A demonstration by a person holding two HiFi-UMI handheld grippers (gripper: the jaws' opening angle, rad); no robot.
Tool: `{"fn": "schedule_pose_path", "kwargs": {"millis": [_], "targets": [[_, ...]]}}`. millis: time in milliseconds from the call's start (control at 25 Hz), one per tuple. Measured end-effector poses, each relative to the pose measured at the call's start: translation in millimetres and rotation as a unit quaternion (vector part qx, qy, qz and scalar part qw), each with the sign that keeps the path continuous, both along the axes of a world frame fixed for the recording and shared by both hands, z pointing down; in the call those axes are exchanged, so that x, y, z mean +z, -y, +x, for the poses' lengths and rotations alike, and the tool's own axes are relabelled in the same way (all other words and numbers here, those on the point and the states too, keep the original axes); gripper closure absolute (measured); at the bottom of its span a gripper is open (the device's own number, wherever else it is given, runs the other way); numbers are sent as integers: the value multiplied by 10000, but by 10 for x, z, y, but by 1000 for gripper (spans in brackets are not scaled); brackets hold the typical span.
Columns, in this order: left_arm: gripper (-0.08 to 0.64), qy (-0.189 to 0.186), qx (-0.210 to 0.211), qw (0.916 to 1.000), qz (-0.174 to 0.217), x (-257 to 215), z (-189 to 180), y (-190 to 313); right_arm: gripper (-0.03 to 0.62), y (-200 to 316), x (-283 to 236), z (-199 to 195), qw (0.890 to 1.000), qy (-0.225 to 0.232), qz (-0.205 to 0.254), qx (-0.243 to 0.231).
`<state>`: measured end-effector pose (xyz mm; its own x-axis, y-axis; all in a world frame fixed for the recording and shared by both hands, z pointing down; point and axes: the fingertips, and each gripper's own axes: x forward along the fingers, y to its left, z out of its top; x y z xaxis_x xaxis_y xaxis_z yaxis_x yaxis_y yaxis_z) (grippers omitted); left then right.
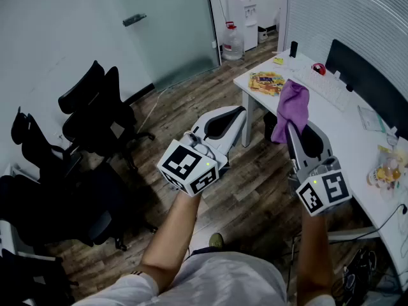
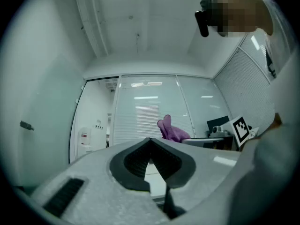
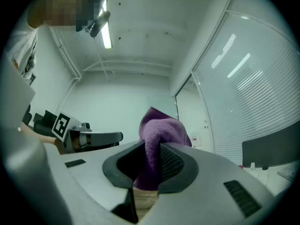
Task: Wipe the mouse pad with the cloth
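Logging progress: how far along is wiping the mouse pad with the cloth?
Done: the purple cloth is picked up, clamped in the right tongs. In hand: both tongs are held in the air beside the desk, the left tongs shut and empty. Left: all the wiping.

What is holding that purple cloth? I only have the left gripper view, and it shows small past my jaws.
Observer: The right gripper. Its own view shows the jaws shut on the cloth, which bunches up past the tips.
Operator: Is it over the desk?
Observer: No. In the head view the right gripper and the left gripper are held in the air over the wooden floor, beside the white desk.
Operator: What's on the desk?
Observer: A white keyboard and some snack packets at the near end. The smaller items I can't make out.
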<state>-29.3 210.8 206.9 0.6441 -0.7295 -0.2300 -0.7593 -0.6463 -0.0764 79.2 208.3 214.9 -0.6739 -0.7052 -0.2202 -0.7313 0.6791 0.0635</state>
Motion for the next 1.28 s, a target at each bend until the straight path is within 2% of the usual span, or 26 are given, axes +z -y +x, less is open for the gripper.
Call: {"fn": "schedule_pose_path", "kwargs": {"millis": [680,1280], "targets": [[545,-46,-229,9997,-12,14,28,117,523,127,2,98,9997,81,-12,-214],[545,-14,-541,9985,-21,80,325,234,523,308,64,470,9989,4,-5,-462]]}}
